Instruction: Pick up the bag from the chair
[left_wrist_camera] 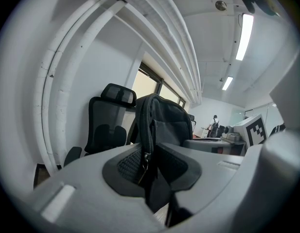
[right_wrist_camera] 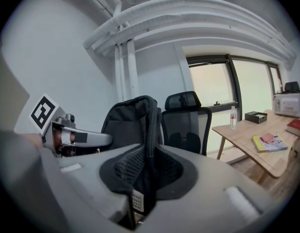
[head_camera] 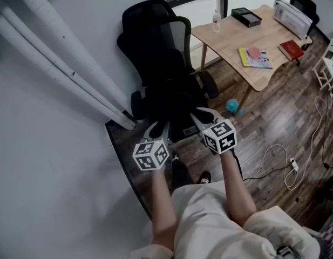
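a: what's at your far left?
b: white pipes (head_camera: 53,58) run down the wall, and the black chair (head_camera: 155,31) stands just beside them.
a: and your left gripper?
b: your left gripper (head_camera: 158,127) is pinched tight on the bag (head_camera: 171,104). in the left gripper view its jaws meet on the bag's zippered edge, with black fabric squeezed between them.
a: where is the bag?
b: it's upright in front of the chair's backrest, over the seat, between your two grippers. you can't tell from here whether its base touches the seat.
a: your right gripper?
b: your right gripper (head_camera: 201,115) is also clamped on the bag. in the right gripper view its jaws are closed over another zippered edge, a small label showing just below.
a: further right?
b: a wooden table (head_camera: 263,72) with a bottle (head_camera: 216,21), a black box (head_camera: 246,16) and books (head_camera: 256,57). a teal ball (head_camera: 231,106) lies by its leg and a white cable (head_camera: 274,161) trails on the floor.
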`<state>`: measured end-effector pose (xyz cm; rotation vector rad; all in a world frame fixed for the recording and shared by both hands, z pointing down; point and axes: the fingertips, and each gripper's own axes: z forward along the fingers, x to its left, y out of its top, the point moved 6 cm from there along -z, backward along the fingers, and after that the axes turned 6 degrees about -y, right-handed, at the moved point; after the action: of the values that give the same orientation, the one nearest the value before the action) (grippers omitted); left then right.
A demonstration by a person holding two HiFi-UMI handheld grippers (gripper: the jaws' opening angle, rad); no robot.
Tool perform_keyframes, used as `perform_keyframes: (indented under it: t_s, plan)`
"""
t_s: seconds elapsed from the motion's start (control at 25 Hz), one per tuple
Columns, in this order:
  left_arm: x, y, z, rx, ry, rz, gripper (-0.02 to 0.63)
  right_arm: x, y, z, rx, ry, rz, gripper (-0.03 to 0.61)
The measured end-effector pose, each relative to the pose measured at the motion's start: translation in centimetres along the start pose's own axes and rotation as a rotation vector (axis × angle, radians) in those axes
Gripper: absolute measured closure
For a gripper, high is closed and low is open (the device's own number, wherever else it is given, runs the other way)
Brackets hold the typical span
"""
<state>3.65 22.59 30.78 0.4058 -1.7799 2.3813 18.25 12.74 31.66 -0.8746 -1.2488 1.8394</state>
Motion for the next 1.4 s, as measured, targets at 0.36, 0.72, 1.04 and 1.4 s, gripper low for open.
perform_keyframes:
  t_s: [0.36, 0.72, 1.04, 1.4]
  plan:
    - [-0.7, -0.3, 0.1, 0.003, -0.002, 0.004, 0.534, -0.4, -0.2, -0.4, 0.005, -0.006, -0.007, 0.509]
    - [-1.3, -0.3, 0.3, 0.007, 0.000, 0.011, 0.534, -0.8, -0.3, -0.9, 0.001, -0.001, -0.006, 0.509]
    - [-1.5, 0.2, 0.0, 0.016, 0.007, 0.035, 0.534, -0.8, 0.1, -0.8, -0.006, 0.008, -0.005, 0.509]
    - [-1.6, 0.3, -0.2, 0.018, 0.011, 0.043, 0.532, -0.6, 0.3, -0.9, -0.011, 0.000, -0.004, 0.511]
